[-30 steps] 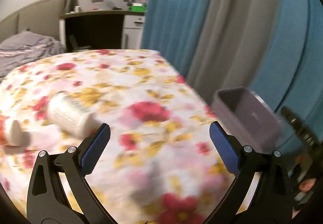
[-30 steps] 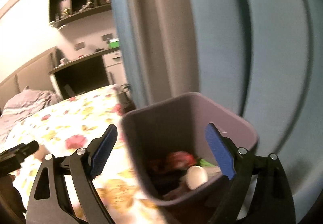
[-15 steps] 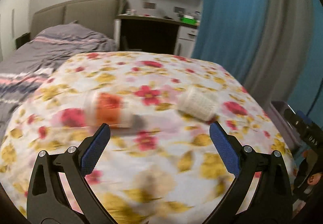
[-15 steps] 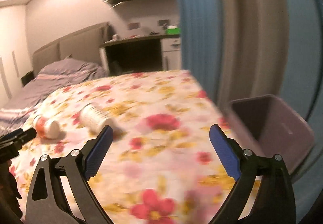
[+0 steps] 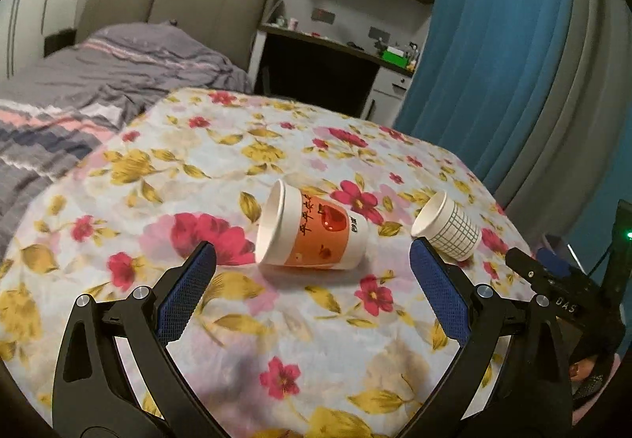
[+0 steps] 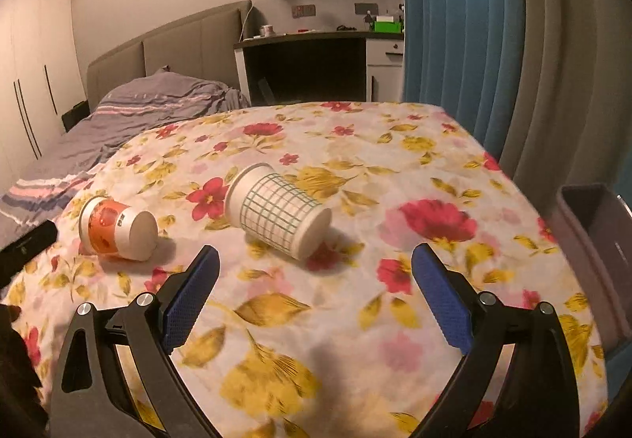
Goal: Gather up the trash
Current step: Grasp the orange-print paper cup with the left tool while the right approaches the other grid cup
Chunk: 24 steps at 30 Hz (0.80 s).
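Two paper cups lay tipped on their sides on the floral-covered surface (image 5: 130, 169) in front of you. The orange cup (image 5: 312, 236) was white with a broad orange band, red markings and dark script, and in your left view its open mouth faced the upper left of the frame. The grid cup (image 6: 278, 211) was smaller and white with thin green lines; in your right view its flat base pointed toward the lower right. Your left hand-held gripper (image 5: 314, 296) stood wide with nothing between its blue pads, and the orange cup sat just above the gap, at frame centre, clear of both fingers. Your right hand-held gripper (image 6: 314, 297) was also spread wide and empty, with the grid cup just above its gap, left of centre, untouched. A grey bin (image 6: 592, 240) stood at the right edge of that view.
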### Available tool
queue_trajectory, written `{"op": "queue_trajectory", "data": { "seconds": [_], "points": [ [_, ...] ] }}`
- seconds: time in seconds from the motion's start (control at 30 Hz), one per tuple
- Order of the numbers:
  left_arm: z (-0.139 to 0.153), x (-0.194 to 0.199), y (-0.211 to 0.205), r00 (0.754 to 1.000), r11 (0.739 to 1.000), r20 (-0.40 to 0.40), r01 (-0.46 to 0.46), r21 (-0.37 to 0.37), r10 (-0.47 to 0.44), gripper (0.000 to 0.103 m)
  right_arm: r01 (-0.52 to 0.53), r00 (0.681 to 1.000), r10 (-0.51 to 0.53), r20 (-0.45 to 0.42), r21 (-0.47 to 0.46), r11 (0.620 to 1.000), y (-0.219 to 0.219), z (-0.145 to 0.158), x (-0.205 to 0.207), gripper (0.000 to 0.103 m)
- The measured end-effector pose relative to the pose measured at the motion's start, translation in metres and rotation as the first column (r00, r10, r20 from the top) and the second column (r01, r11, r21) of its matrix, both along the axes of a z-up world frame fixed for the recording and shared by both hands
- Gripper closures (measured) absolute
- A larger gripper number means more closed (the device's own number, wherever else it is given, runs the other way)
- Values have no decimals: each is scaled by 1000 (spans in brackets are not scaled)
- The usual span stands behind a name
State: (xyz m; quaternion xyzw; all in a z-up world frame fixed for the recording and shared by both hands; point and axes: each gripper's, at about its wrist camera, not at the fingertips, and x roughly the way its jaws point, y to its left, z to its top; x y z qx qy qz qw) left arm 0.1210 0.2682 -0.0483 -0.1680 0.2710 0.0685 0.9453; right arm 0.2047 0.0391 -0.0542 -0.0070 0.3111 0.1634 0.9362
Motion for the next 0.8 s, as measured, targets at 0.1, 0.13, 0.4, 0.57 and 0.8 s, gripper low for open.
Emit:
{"op": "queue_trajectory", "data": {
  "seconds": [0.1, 0.13, 0.4, 0.57, 0.8],
  "points": [
    [-7, 15, 5, 999, 1000, -23, 27, 4, -27, 14, 3, 1000, -3, -12, -1, 1000, 7, -3, 5, 9],
    [-9, 20, 6, 999, 999, -32, 36, 0, -36, 18, 2, 1000, -2, -17, 0, 1000, 9, -4, 7, 9],
    [-24, 42, 4, 992, 993, -64, 109, -34, -111, 46, 39, 998, -36, -52, 51, 998, 24, -5, 24, 9],
    [-29, 45, 2, 987, 989, -68, 140, -50, -143, 81, 80, 995, -76, -69, 62, 995, 36, -7, 36, 9],
    [-30, 41, 5, 990, 988, -28, 139, -69, -141, 101, 144, 986, -138, -93, 67, 987, 52, -8, 52, 9]
  ]
}}
